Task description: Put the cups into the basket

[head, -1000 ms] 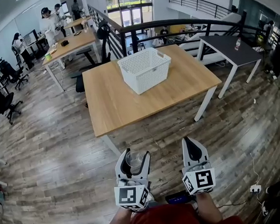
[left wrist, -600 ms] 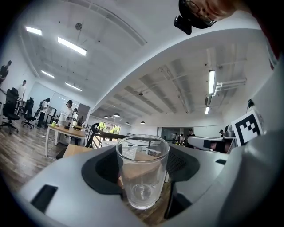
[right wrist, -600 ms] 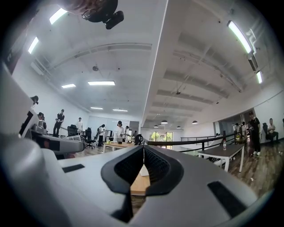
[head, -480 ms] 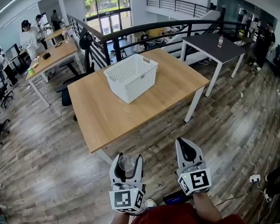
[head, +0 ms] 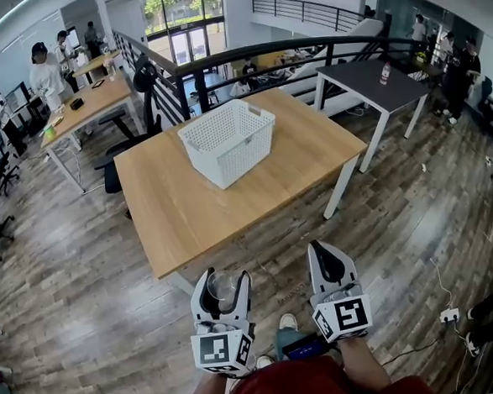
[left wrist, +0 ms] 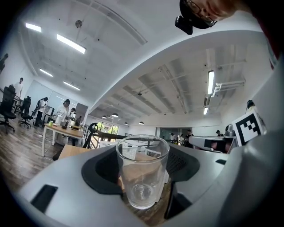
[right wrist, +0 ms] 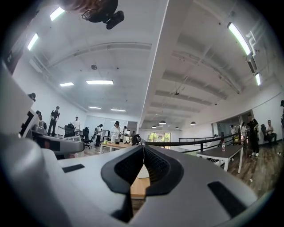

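I hold both claws low before me, pointing to 12 o'clock. My left claw grips a clear cup, upright with its mouth up. My right claw is pinched together on nothing. Only the head view shows the white basket on the table at 12 o'clock, well apart from the cup. The left gripper view shows the cup is empty.

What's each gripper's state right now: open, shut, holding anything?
Left gripper: closed on a clear glass cup.
Right gripper: shut, nothing between the jaws.
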Available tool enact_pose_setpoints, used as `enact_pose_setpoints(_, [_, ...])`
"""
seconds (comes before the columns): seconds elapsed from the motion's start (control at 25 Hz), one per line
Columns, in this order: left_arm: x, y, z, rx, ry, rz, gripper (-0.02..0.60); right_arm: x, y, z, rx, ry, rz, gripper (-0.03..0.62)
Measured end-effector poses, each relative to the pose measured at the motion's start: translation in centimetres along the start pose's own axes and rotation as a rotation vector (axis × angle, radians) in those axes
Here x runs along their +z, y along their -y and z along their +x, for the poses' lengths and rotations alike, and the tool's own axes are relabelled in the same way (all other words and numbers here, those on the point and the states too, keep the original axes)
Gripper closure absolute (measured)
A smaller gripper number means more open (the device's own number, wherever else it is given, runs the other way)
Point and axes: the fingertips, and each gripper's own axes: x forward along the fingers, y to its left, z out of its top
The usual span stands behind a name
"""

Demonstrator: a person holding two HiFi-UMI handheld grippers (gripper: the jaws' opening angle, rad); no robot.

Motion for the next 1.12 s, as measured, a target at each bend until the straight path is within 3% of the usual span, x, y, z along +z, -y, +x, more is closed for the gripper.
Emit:
enact_pose_setpoints(0.56, [-0.2,-1.1,3.4,0.036,-0.019,0.001,0.296,-1.2,0.8,4.4,0.053,-0.018,0.012,0.582])
enact_pose_setpoints(1.12, [-0.2,-0.1,9.1,0.034,-0.019,0.014,0.296,-2.0,4.8,8.3,0.053,-0.007,0.051,0.582])
